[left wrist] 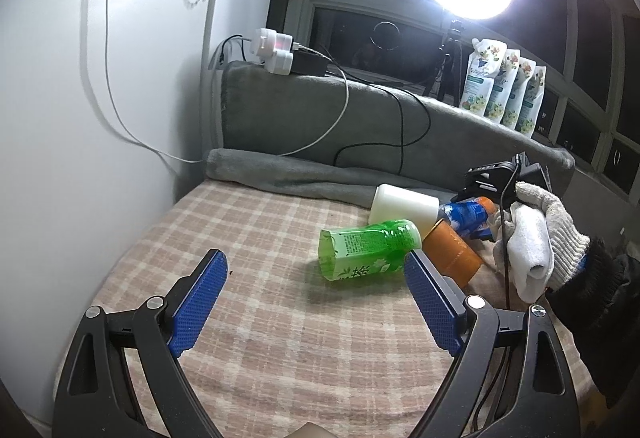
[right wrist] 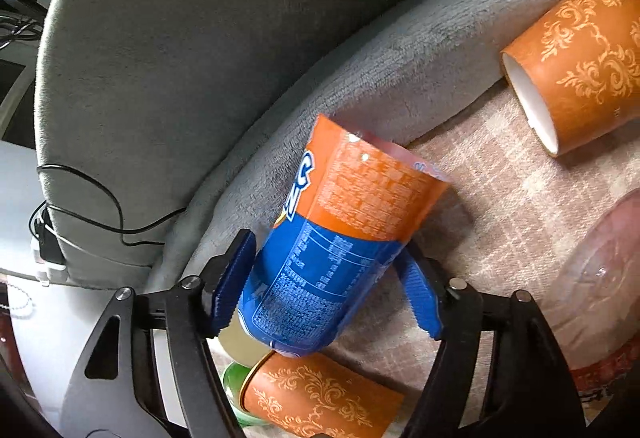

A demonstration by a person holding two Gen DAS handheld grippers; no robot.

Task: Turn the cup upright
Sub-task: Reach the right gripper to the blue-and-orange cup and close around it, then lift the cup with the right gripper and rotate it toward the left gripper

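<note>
My right tongs clamp the blue-and-orange cup round its blue half, both blue pads pressed on its sides. The cup is tilted, its open orange end pointing away from me and up toward the grey blanket roll, so it's not upright yet. I can't tell if its base touches the bed. Just under the tongs lies a patterned orange cup on its side, almost touching the held cup's base, with a green one peeking beside it. Further off to the right of the tongs, a second patterned orange cup lies on its side on the checked bed sheet.

My left tongs are spread wide and empty, hovering over the sheet. Just past the right pad lies the green cup, on its side, with the white cup beyond it.

Risks, my guess: the cup wall looks thin and is pinched near the base, so it may buckle or slip as it turns. Its base could knock the orange cup below. The soft bed may let it tip when released.
</note>
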